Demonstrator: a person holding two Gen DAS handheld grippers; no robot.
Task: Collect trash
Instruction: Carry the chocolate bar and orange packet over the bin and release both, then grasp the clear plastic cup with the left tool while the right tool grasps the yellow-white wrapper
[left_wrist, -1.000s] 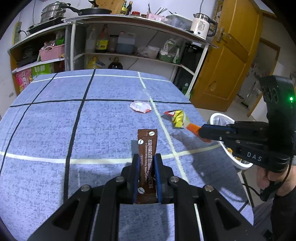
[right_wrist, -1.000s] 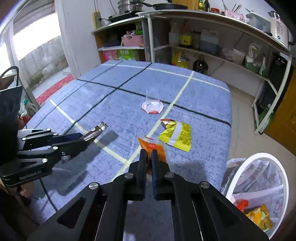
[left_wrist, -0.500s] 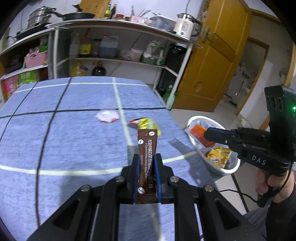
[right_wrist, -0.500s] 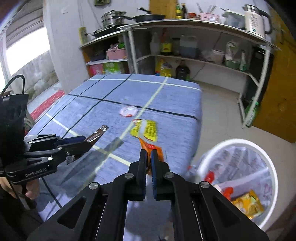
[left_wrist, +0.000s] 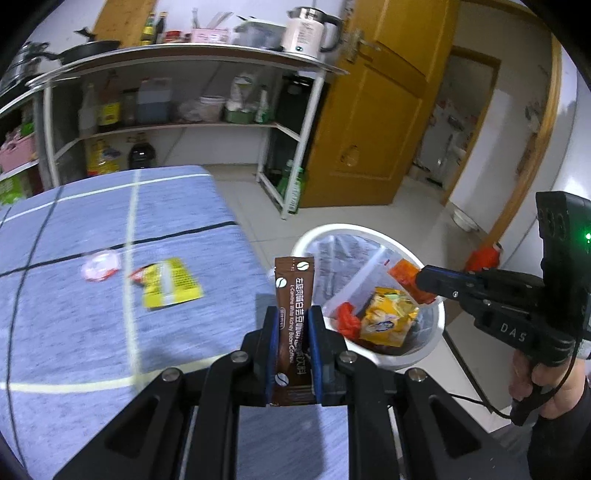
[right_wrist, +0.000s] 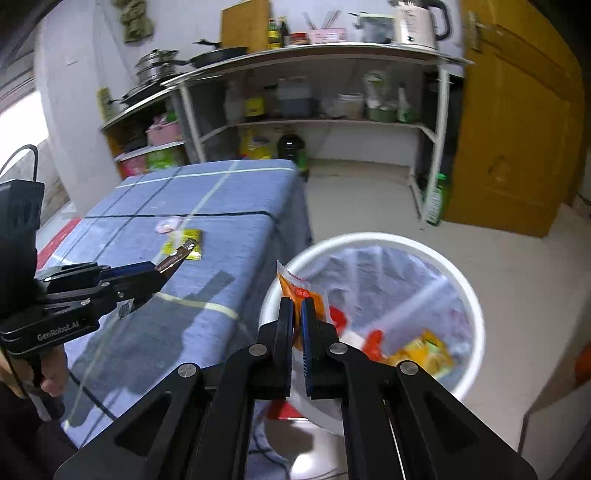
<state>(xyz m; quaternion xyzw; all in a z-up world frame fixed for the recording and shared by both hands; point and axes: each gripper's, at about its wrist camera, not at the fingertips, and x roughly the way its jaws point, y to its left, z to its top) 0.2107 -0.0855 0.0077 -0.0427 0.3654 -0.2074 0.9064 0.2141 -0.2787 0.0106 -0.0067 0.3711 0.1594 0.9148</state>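
Both grippers carried trash binward: the right gripper (right_wrist: 297, 317), fingers clenched on an orange plastic sachet (right_wrist: 300, 292), hung above the round white lined bin (right_wrist: 373, 242), needing only release, while the left gripper (left_wrist: 294, 325) gripped a brown coffee stick packet (left_wrist: 293, 295) short of it.

Between the black, blue-padded jaws of the left gripper (left_wrist: 294, 320) stands a brown coffee sachet (left_wrist: 294, 288) with white lettering and bean marks. The right gripper (right_wrist: 297, 310) pinches an orange packet (right_wrist: 295, 290). Ahead of them, the bin (right_wrist: 467, 291) is white. Left of the jaws, the tabletop (left_wrist: 74, 325) is blue with black and pale lines, bearing a yellow wrapper (left_wrist: 168, 282).
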